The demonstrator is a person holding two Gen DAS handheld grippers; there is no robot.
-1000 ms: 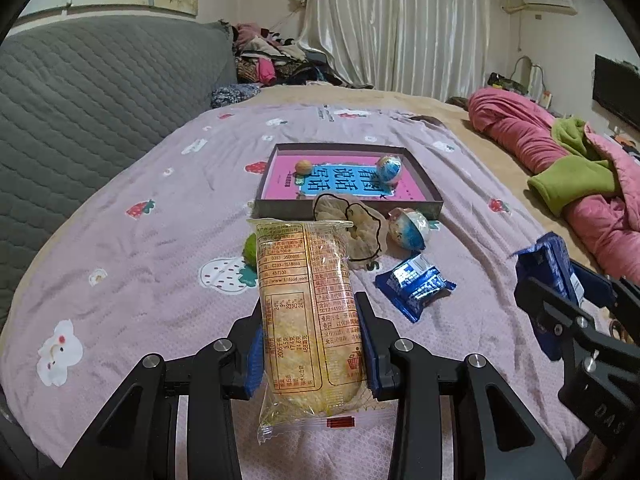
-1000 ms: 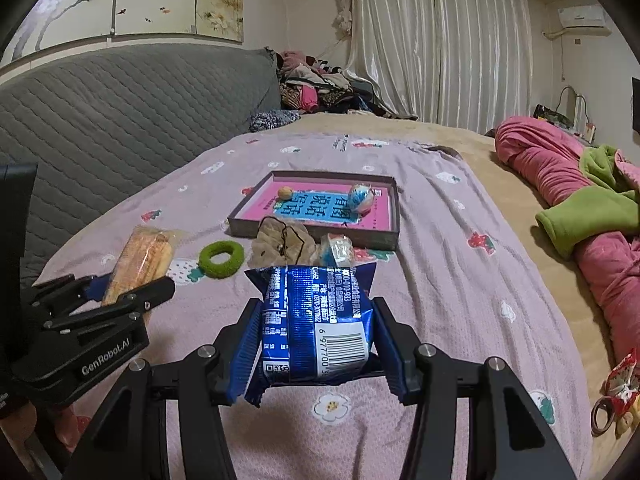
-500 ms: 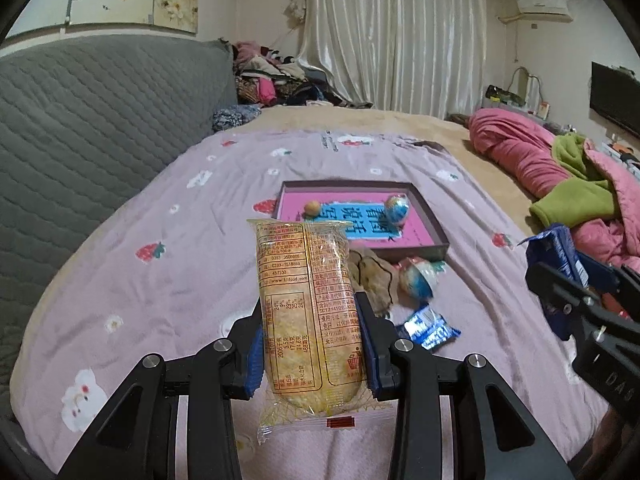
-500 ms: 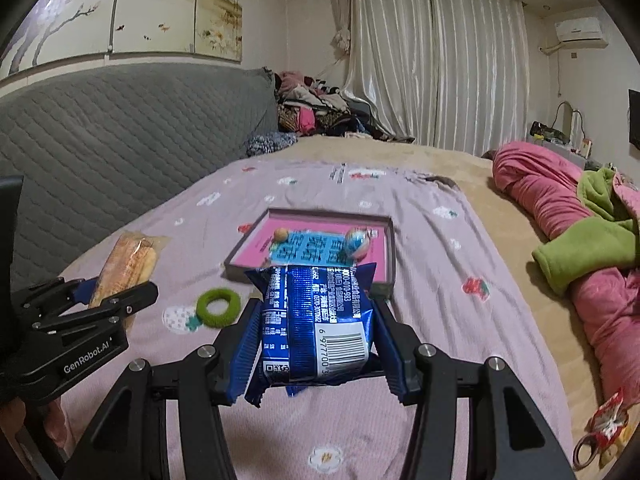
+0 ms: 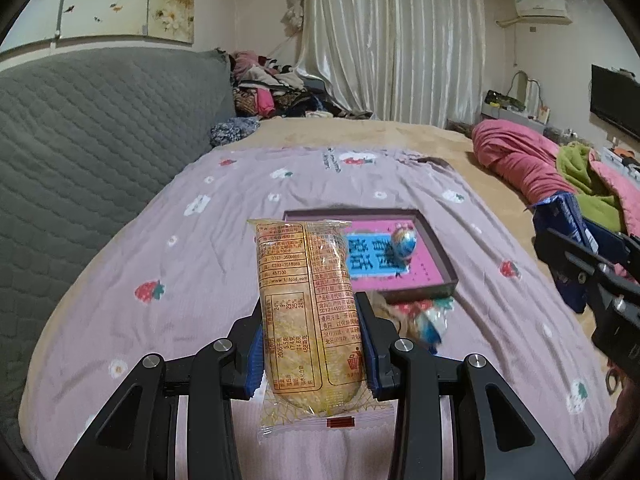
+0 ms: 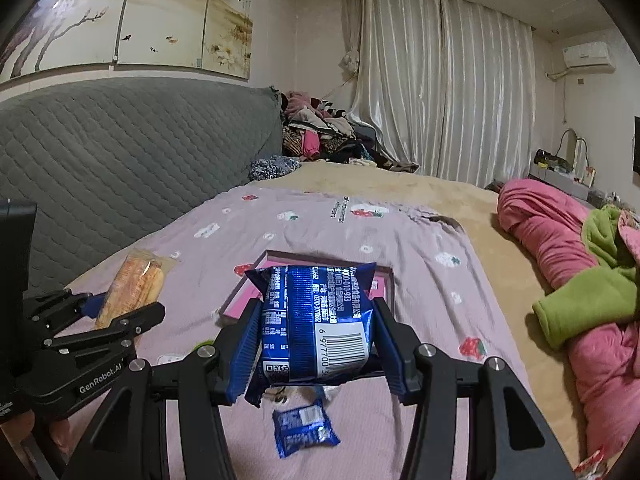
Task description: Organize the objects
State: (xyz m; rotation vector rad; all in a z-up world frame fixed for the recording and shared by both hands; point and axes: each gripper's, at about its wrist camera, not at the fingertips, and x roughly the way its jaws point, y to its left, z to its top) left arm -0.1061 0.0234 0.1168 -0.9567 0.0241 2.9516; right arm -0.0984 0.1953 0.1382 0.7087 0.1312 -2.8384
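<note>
My left gripper (image 5: 312, 344) is shut on a long yellow snack packet (image 5: 308, 300), held above the bed. My right gripper (image 6: 316, 340) is shut on a blue snack packet (image 6: 316, 320), also held up in the air. A shallow box with a pink lining (image 5: 424, 264) lies on the purple bedsheet ahead and holds a blue-and-gold ball (image 5: 404, 242). A second ball in clear wrap (image 5: 430, 324) lies just in front of the box. A small blue packet (image 6: 304, 432) lies on the sheet below my right gripper. The left gripper shows in the right wrist view (image 6: 116, 308).
A grey quilted headboard (image 5: 92, 128) runs along the left. A pink duvet (image 6: 560, 240) with a green cloth (image 6: 592, 300) lies on the right. A pile of clothes (image 5: 276, 96) sits at the far end before the curtains.
Both grippers have risen and pulled back from the bed with their packets still held. The box and loose items now sit lower and farther in both views.
</note>
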